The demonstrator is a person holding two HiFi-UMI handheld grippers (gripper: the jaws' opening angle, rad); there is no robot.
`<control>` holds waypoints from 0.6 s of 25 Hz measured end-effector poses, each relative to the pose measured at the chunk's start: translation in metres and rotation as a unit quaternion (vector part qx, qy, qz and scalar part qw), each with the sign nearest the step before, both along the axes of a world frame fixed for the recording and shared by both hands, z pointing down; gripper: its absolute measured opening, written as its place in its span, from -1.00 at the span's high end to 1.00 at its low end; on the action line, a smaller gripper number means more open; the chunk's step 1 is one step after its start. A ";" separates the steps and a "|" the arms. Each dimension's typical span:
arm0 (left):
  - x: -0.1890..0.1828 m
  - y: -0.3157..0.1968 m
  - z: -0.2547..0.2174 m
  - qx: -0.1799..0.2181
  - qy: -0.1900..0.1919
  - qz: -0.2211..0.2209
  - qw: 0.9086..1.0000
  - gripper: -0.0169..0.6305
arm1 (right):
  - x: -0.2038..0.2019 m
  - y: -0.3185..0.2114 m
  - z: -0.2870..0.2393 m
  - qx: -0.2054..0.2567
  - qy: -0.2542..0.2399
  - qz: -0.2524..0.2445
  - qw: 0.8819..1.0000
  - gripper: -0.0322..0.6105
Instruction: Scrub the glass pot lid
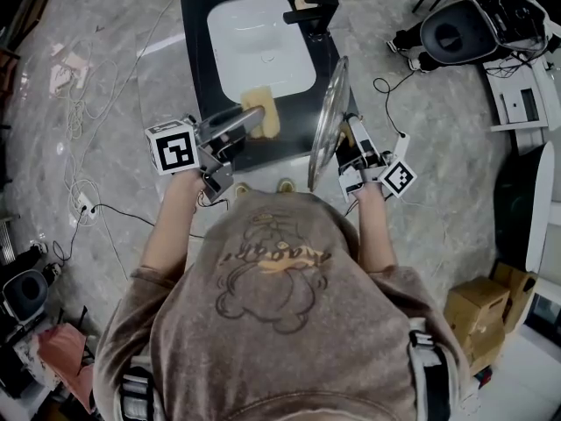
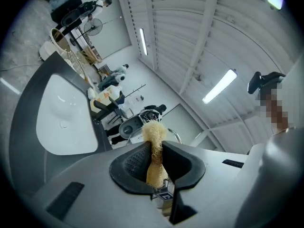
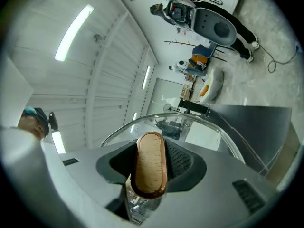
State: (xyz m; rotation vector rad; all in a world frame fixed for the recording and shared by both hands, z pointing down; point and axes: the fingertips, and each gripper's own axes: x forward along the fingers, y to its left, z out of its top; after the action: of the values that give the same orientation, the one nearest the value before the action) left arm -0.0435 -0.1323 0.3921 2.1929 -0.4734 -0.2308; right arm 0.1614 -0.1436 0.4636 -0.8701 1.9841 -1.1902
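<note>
Two grips: left gripper [image 2: 158,150] jaws pinch sponge [image 2: 153,133]; right gripper [image 3: 151,152] jaws clamp wooden handle [image 3: 150,167] of upright glass lid [image 1: 331,117]

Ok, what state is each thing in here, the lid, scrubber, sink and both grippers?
Round glass pot lid: held upright on edge by its wooden handle.
Yellow fibrous scrubbing pad: pinched, apart from the lid.
Left gripper: shut on the pad.
Right gripper: shut on the lid's handle.
White rectangular sink basin: empty.
</note>
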 end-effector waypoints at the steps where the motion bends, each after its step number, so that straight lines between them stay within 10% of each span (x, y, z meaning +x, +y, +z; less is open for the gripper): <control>1: -0.003 -0.001 0.001 0.000 -0.001 -0.004 1.000 0.72 | 0.000 -0.001 0.001 -0.002 0.024 0.000 1.000 0.36; 8: -0.019 -0.005 0.009 -0.006 -0.004 -0.033 0.999 0.72 | -0.009 -0.007 0.009 -0.019 0.174 -0.007 0.985 0.37; 15: -0.027 -0.006 0.016 -0.014 -0.008 -0.050 0.999 0.72 | -0.036 -0.017 0.014 -0.004 0.330 -0.043 0.943 0.37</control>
State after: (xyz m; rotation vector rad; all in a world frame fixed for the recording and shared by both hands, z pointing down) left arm -0.0704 -0.1386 0.4081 2.1474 -0.5928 -0.2587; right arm 0.1257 -0.1601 0.4772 -1.3258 2.5637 -1.0316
